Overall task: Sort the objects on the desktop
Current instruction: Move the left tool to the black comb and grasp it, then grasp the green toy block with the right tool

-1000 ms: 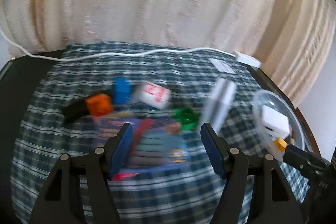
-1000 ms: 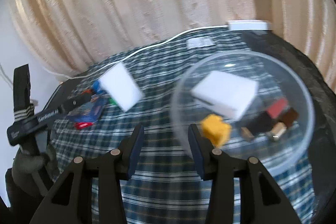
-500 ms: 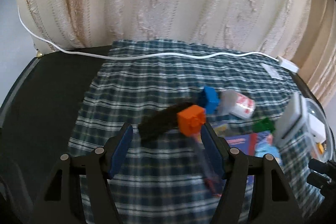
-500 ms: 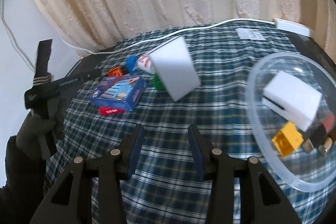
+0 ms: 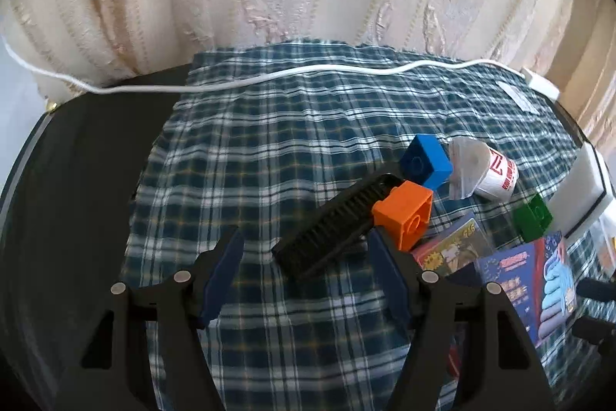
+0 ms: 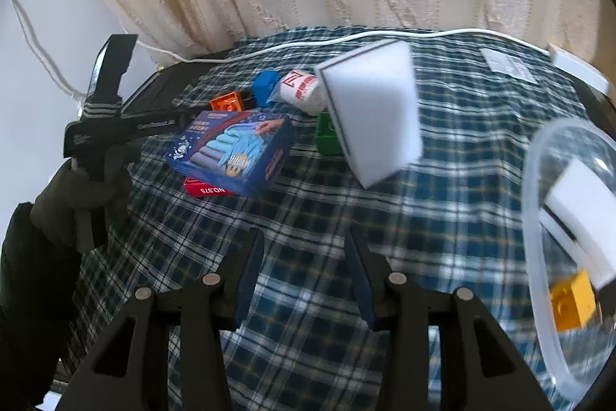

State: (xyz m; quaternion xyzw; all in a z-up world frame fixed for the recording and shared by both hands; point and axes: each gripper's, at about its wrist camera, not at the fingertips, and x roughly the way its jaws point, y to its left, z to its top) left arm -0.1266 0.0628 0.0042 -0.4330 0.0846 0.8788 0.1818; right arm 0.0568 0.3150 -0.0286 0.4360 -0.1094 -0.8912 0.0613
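Since a second ago the left claw (image 5: 304, 253) has swung leftward off the blue box (image 5: 539, 291) and now hangs, fingers apart, over the black comb (image 5: 335, 226) on the plaid cloth (image 5: 250, 160). Right of the comb sit the orange brick (image 5: 404, 214), blue brick (image 5: 425, 164) and green brick (image 5: 533, 216). Farther right, the right claw (image 6: 304, 272) is spread apart and holds nothing, near the clear bowl (image 6: 533, 249), which holds what looks like a white sponge (image 6: 585, 214) and a yellow brick (image 6: 571, 301).

Daylight, soft shadows | fisheye warp + dark vignette at edges | right view – motion blur, bowl (image 6: 539, 218) glare
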